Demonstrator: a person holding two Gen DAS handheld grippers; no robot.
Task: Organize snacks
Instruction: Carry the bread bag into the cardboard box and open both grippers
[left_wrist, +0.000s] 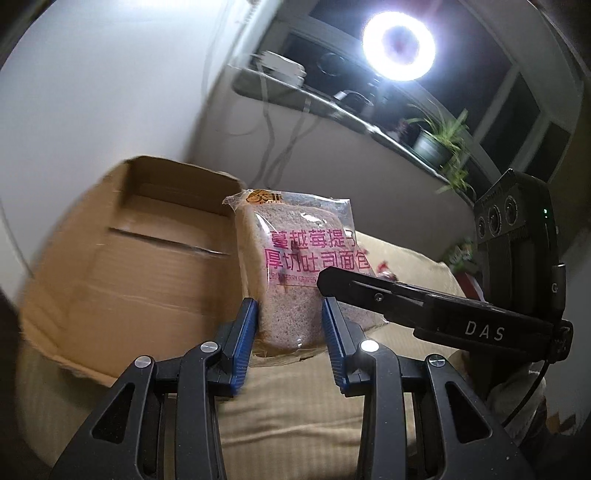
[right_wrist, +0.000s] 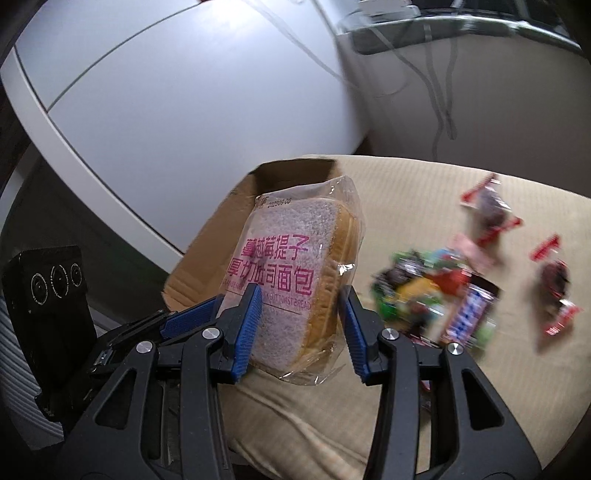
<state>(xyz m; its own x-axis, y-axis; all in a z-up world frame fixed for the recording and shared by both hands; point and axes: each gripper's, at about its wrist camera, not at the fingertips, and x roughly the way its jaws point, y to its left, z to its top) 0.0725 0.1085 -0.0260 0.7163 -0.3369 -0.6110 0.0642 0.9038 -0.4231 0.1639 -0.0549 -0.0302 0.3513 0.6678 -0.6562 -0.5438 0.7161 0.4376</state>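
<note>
A clear pack of sliced toast bread (left_wrist: 291, 273) with pink lettering stands upright between my left gripper's (left_wrist: 290, 314) blue pads, which are shut on its lower part. An open cardboard box (left_wrist: 129, 240) lies just behind and left of it. My right gripper's black finger (left_wrist: 369, 291) reaches across the pack's right side. In the right wrist view a bread pack (right_wrist: 295, 280) of the same print is pinched by my right gripper (right_wrist: 299, 306), lifted off the beige cushion (right_wrist: 314, 413). I cannot tell if both grippers share one pack. The box (right_wrist: 288, 173) shows behind it.
A blurred pile of colourful snack packets (right_wrist: 436, 295) lies on the cushion to the right, with two red-ended packets (right_wrist: 487, 210) (right_wrist: 554, 288) further out. A ring light (left_wrist: 399, 44), a cluttered sill and a potted plant (left_wrist: 439, 140) line the back wall.
</note>
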